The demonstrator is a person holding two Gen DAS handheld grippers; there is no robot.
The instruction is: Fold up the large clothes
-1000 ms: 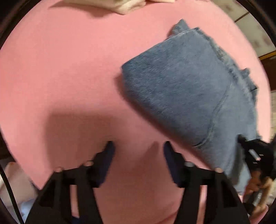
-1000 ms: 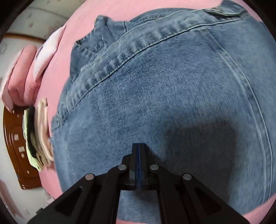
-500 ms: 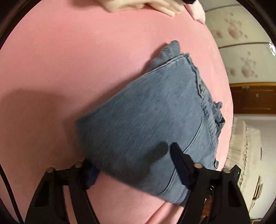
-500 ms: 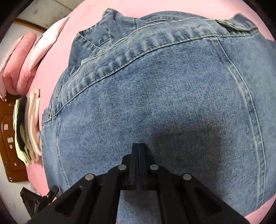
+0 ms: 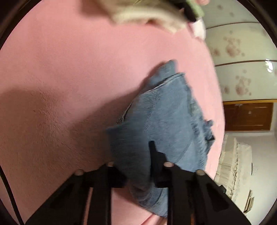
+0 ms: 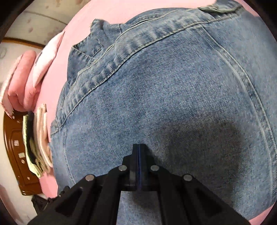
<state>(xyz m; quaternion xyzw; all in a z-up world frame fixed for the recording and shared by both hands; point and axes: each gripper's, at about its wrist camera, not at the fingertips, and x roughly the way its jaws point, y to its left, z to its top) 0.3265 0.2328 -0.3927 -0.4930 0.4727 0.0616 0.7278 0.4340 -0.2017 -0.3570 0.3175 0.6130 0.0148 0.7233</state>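
Note:
A folded pair of blue jeans (image 5: pixel 166 124) lies on a pink bed sheet (image 5: pixel 69 72). My left gripper (image 5: pixel 136 155) has closed on the near edge of the jeans; denim fills the space between its fingers, and the left finger is hidden behind the cloth. In the right wrist view the jeans (image 6: pixel 173 97) fill the frame, waistband seam toward the top. My right gripper (image 6: pixel 138 152) is shut, its tips pressed together low over the denim; whether it pinches cloth is hidden.
A stack of folded cream and green clothes (image 6: pixel 38 142) lies at the bed's edge, also blurred at the top of the left wrist view (image 5: pixel 147 13). A pink pillow (image 6: pixel 19 81), a brown wooden door (image 5: pixel 249 116) and floral wallpaper (image 5: pixel 238 52) lie beyond.
My left gripper has moved in over the jeans' near edge and closed from wide open onto the denim. The right gripper has stayed shut over the jeans.

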